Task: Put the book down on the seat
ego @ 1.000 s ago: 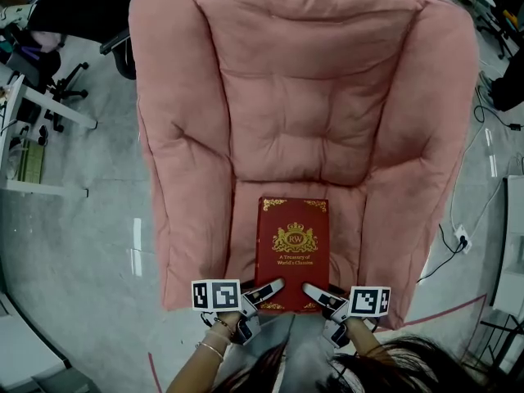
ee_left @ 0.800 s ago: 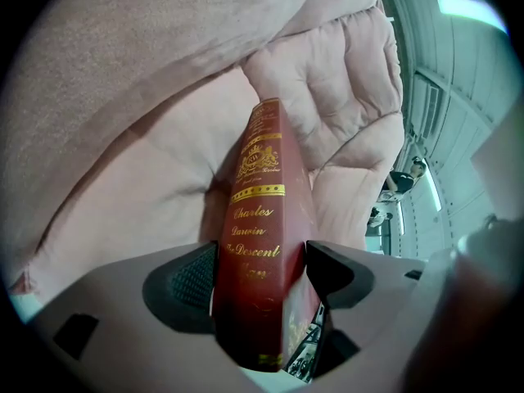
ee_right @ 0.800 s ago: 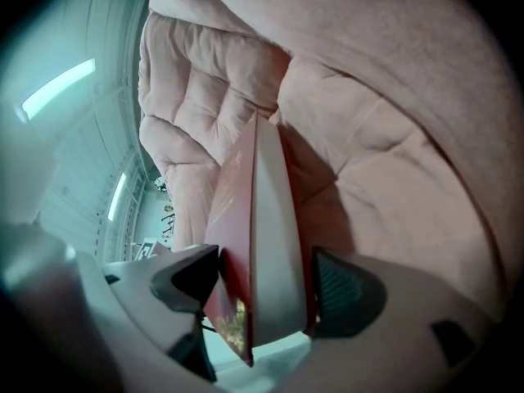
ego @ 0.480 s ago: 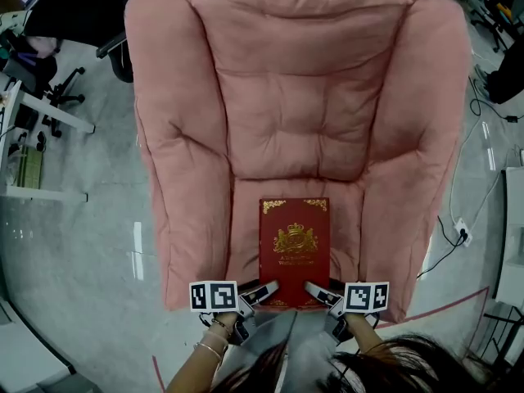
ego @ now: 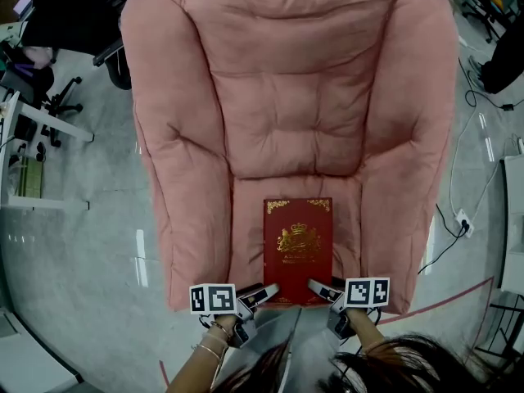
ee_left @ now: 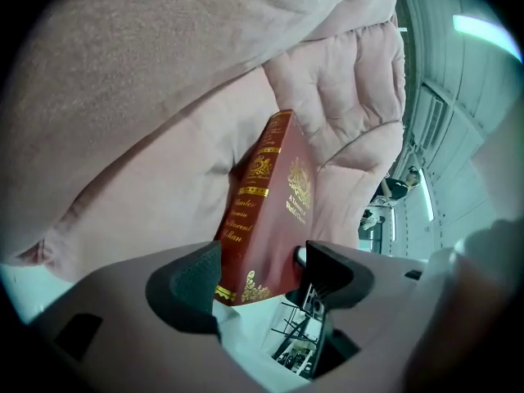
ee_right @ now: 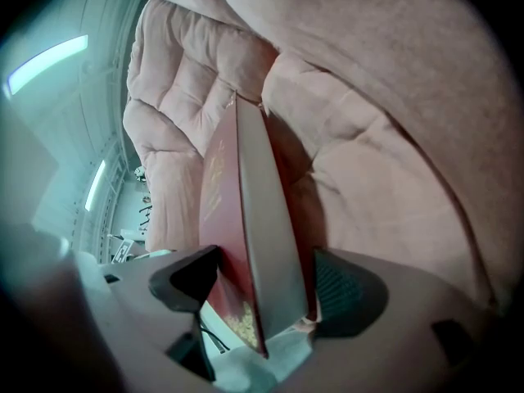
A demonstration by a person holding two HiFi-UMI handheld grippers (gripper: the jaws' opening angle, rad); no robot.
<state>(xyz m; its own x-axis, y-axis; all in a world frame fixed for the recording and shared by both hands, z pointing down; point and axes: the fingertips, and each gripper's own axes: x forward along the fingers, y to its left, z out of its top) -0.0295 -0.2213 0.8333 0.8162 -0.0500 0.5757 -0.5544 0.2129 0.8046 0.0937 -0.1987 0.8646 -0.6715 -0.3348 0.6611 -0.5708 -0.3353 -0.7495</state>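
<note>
pink soft armchair seat [ego: 246, 236] has the red gold-printed book [ego: 298, 248] down on it now; left gripper [ego: 260, 292] and right gripper [ego: 318, 286] still pinch it, so nearly done.

Red gilt-stamped book [ego: 298, 250], pink seat [ego: 286, 97]
</note>
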